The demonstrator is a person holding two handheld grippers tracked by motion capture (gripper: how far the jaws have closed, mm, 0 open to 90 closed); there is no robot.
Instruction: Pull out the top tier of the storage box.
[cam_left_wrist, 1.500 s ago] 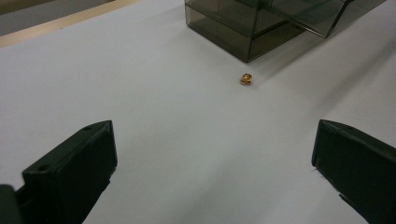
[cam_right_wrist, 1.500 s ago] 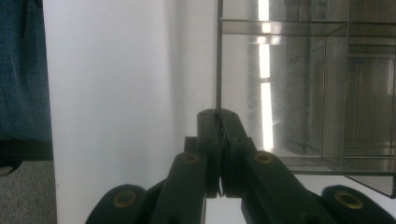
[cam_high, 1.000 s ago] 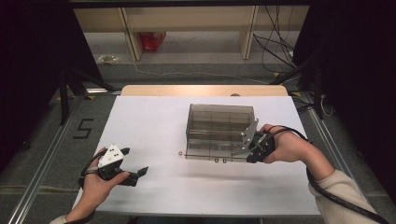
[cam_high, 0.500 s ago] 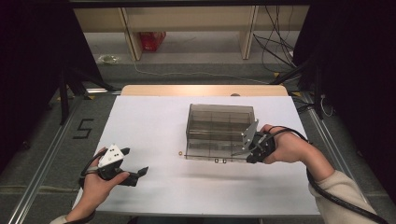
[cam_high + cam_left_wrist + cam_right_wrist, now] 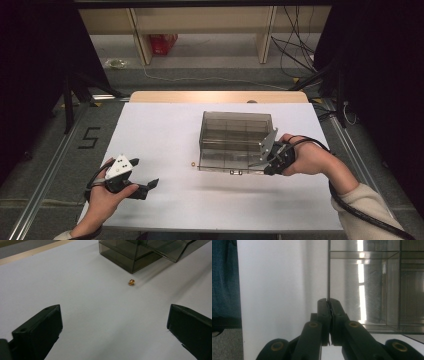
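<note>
A: High view. Smoky clear box [image 5: 235,142] sits centre-right on the white surface [image 5: 165,130]. Right tool [image 5: 270,161] at the box's lower right corner, pinched shut on the box's thin front panel [image 5: 230,167]. Left tool [image 5: 145,187] lower left, well apart from the box.

B: Left gripper view?

A: Jaws wide, holding nothing. Small amber bead [image 5: 131,282] upper centre, just beside the box corner [image 5: 132,263].

B: Right gripper view?

A: Jaws clamped on the panel edge [image 5: 328,277], centre frame.

B: Step?

A: Likely holding the panel open. Next, the left tool must reach and pinch the bead precisely.
</note>
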